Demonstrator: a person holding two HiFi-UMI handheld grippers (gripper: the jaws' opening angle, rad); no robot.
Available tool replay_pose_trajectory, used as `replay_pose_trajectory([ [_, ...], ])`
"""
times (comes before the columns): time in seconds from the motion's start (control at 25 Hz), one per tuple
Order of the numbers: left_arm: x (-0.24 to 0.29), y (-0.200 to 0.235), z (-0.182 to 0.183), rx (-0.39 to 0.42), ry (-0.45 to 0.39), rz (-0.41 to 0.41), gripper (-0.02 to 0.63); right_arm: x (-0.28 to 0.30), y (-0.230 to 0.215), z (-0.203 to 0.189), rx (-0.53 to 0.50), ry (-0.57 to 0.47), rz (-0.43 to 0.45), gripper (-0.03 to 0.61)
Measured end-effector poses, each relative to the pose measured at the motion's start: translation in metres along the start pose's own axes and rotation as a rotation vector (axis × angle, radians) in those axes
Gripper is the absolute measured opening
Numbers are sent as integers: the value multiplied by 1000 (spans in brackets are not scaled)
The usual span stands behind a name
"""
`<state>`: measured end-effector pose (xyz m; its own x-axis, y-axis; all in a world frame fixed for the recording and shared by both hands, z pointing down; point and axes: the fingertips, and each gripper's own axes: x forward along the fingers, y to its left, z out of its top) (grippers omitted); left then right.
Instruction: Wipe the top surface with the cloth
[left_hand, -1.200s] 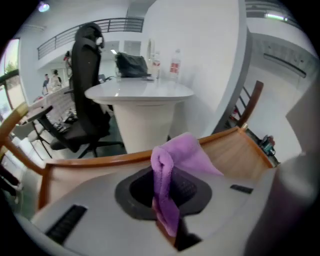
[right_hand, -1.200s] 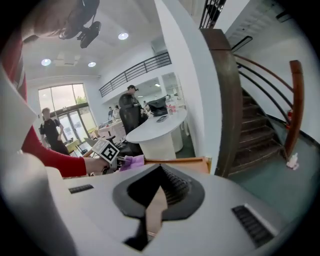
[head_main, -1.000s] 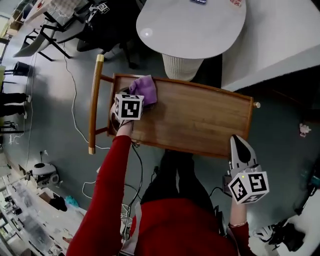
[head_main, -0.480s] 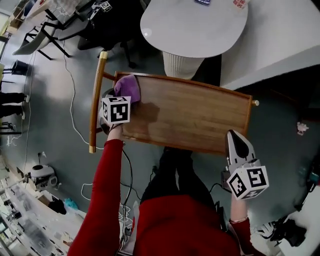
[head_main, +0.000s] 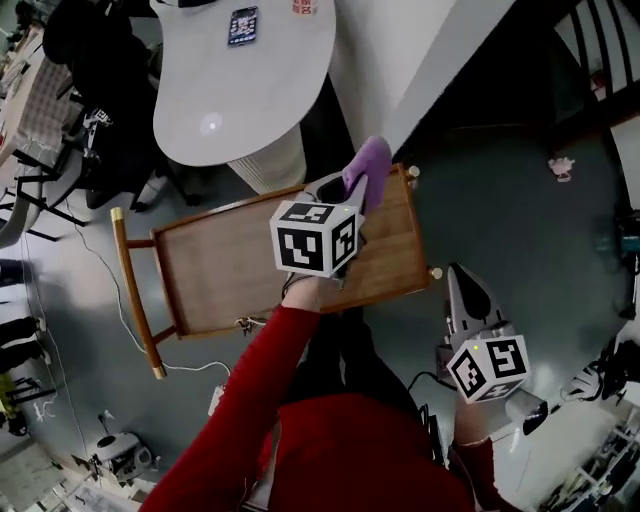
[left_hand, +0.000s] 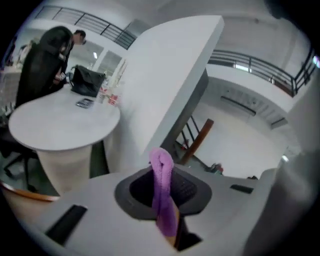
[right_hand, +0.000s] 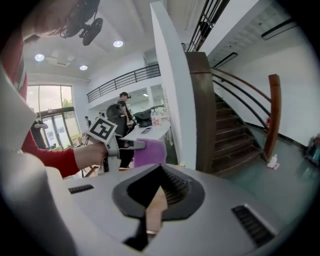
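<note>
From the head view, you have one purple cloth, one wooden top and two grippers. Your left gripper holds the cloth over the top's far right corner; your right gripper hangs off its near right edge. In the left gripper view, the jaws pinch the cloth between them. In the right gripper view, the jaws are together and hold nothing.

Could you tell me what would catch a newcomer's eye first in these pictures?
The purple cloth stands out, pinched in the left gripper by the far right corner of the wooden top. The right gripper hangs off to the near right of it, shut and empty, and a white round table stands beyond.
</note>
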<state>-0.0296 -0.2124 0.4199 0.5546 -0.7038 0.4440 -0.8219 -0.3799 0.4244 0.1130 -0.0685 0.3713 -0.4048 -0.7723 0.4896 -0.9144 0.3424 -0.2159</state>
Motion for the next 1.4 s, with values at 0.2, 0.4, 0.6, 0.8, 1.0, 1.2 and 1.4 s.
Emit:
replay_pose_trajectory([
  [0.2,82,-40,-20,16,87,-14,52,-36,-40,-13,59,-7,-121,5],
  [0.4,107,0,-57,148,212,127,52,-41,-53,-20,79,21,-118,5],
  [0.6,66,78,-64,170,262,303,52,-15,-43,-8,25,57,15,5],
  [0.8,-34,195,-65,96,241,583,52,40,-1,-3,-55,119,222,5],
  [1.0,-153,294,-69,-15,227,897,52,92,52,0,-121,190,429,5],
  [1.2,-226,337,-73,-32,208,1079,52,108,88,-6,-159,229,526,5],
  [1.4,-242,341,-78,-57,176,1167,51,105,88,-11,-164,241,531,5],
])
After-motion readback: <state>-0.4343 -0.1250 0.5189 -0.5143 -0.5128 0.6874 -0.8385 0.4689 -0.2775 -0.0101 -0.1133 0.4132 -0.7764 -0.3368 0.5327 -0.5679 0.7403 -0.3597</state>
